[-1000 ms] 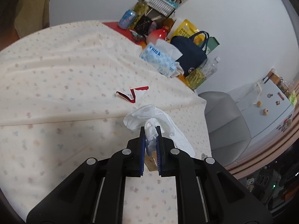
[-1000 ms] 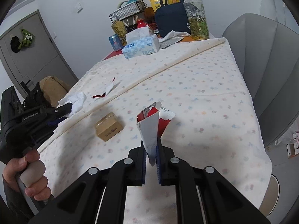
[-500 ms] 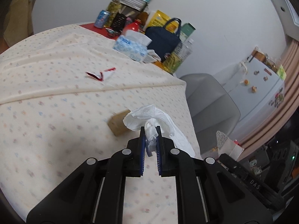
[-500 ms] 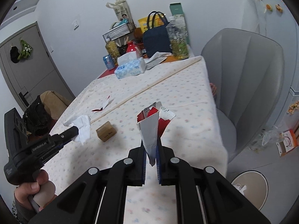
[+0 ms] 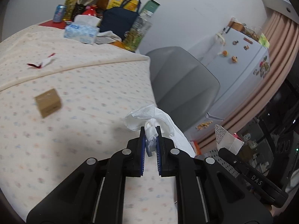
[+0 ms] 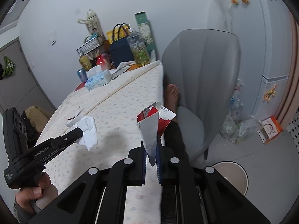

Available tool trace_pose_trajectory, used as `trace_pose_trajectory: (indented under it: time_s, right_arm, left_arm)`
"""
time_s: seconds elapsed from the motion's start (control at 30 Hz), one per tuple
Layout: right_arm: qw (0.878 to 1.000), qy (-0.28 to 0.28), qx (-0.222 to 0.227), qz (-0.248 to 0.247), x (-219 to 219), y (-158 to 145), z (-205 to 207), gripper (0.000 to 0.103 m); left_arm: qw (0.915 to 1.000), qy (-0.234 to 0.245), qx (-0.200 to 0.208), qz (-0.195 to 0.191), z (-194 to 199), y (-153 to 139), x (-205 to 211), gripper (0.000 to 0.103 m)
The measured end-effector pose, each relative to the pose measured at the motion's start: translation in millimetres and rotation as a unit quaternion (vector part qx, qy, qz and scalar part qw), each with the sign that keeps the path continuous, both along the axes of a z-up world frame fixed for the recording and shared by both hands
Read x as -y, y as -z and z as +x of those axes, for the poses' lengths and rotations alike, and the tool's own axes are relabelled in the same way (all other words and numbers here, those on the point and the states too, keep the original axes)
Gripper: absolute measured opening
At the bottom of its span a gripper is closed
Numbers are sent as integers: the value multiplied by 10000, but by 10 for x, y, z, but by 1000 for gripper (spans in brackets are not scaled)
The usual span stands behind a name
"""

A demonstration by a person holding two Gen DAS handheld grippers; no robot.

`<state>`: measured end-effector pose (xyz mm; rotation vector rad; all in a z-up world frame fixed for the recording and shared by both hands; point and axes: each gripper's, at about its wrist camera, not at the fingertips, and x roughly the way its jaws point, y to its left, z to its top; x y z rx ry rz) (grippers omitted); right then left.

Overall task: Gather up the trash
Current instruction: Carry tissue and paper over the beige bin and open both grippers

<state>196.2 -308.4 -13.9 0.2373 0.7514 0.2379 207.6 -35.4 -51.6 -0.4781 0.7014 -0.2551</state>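
Note:
My left gripper [image 5: 150,130] is shut on a crumpled white tissue [image 5: 149,118], held above the near right part of the table; the tissue also shows in the right wrist view [image 6: 86,130]. My right gripper [image 6: 151,149] is shut on a torn red and white carton wrapper [image 6: 151,127], held up past the table's right edge; the wrapper shows at the lower right of the left wrist view [image 5: 227,140]. A small brown cardboard box [image 5: 48,105] and a red and white wrapper scrap [image 5: 42,62] lie on the flowered tablecloth [image 5: 84,85].
A grey chair [image 6: 201,78] stands at the table's right. A round white bin [image 6: 230,177] sits on the floor at lower right. A tissue box [image 5: 81,31], dark bag [image 5: 119,21], bottles and cans crowd the table's far end. A clear plastic bag [image 6: 235,128] lies by the fridge.
Both grippers have swung right and back from the table, each still holding its piece. The chair, floor and bin have come further into view.

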Motion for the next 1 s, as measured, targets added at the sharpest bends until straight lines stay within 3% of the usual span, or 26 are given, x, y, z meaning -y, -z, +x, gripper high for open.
trace_pose_trajectory:
  time_s: [0.5, 1.0]
  right_arm:
    - [9954, 833, -353, 303, 1051, 501, -50, 10]
    - [9789, 1544, -1128, 726, 1856, 1444, -58, 10]
  left_arm:
    - [9956, 819, -248, 375, 362, 186, 1172, 11]
    - [9817, 1565, -822, 715, 641, 695, 2089, 11]
